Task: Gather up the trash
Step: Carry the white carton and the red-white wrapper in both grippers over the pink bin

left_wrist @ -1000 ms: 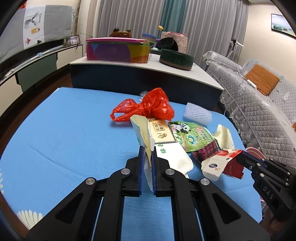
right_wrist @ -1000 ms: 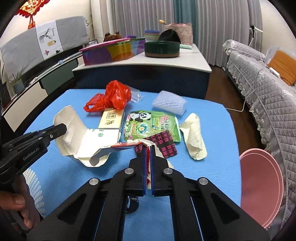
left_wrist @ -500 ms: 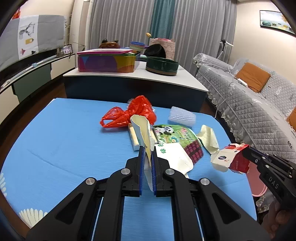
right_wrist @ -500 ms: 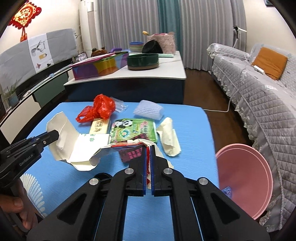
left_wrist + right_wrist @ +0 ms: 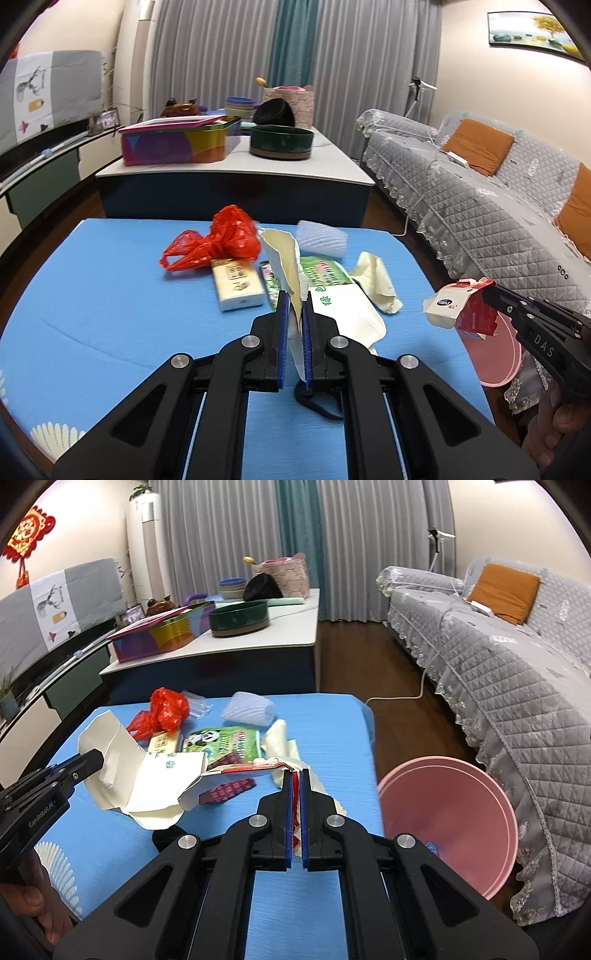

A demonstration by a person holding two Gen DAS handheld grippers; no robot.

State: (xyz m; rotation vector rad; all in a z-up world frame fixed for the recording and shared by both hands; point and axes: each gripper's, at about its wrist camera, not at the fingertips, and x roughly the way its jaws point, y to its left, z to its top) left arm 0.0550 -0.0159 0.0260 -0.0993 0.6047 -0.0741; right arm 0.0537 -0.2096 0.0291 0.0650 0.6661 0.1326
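My left gripper [image 5: 294, 295] is shut on a torn white paper carton [image 5: 345, 308], held above the blue table [image 5: 92, 280]; it also shows in the right wrist view [image 5: 122, 775]. My right gripper [image 5: 296, 773] is shut on a flattened red-and-white carton [image 5: 236, 777], seen in the left wrist view [image 5: 448, 306] at the table's right edge. A pink bin [image 5: 448, 823] stands on the floor right of the table. On the table lie a red plastic bag [image 5: 218, 240], a small cream box [image 5: 238, 284], a green panda packet [image 5: 221, 740], a white foam sleeve [image 5: 249, 709] and crumpled cream paper [image 5: 376, 282].
A low white-topped cabinet [image 5: 236, 173] behind the table carries a colourful tin [image 5: 177, 142] and a dark green bowl [image 5: 280, 142]. A grey quilted sofa [image 5: 509, 664] runs along the right. A dark patterned wrapper [image 5: 227, 788] lies under the red carton.
Both grippers rose and drew back from the table with their cartons. The right gripper swung right, bringing the pink bin much closer in its view.
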